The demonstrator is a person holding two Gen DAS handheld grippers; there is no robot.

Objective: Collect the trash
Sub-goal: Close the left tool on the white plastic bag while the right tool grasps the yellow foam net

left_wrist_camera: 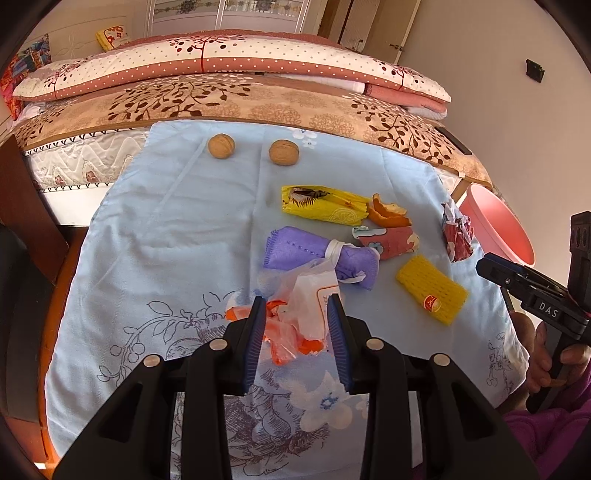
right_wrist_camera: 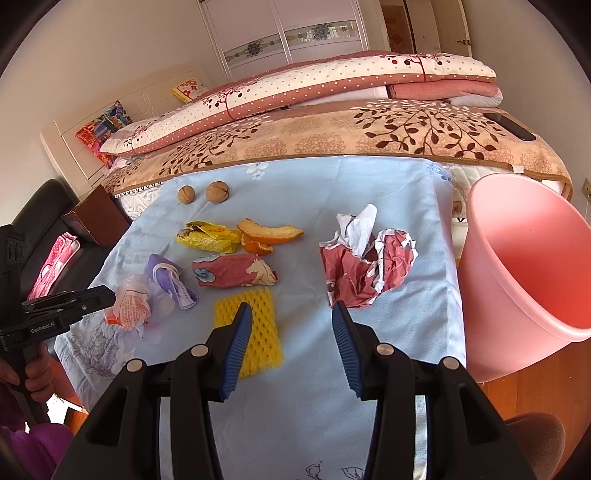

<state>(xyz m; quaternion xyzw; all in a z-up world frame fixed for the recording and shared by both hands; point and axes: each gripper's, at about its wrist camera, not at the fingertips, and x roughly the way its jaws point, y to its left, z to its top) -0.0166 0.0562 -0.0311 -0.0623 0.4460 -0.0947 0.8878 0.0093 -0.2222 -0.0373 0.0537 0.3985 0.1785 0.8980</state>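
Here the left gripper [left_wrist_camera: 296, 306] straddles the crumpled plastic bag [left_wrist_camera: 299, 314] low in the left wrist frame, jaws half apart, pads beside it but not pressing. The right gripper [right_wrist_camera: 291, 319] hangs half open and empty, its left finger over the yellow foam net [right_wrist_camera: 255, 332]. The pink bin [right_wrist_camera: 528, 273] stands at the right edge, likely ready for drops.

a home bedroom: a bed [right_wrist_camera: 332, 144] with folded quilts [right_wrist_camera: 295, 88], a wardrobe [right_wrist_camera: 280, 33] behind.
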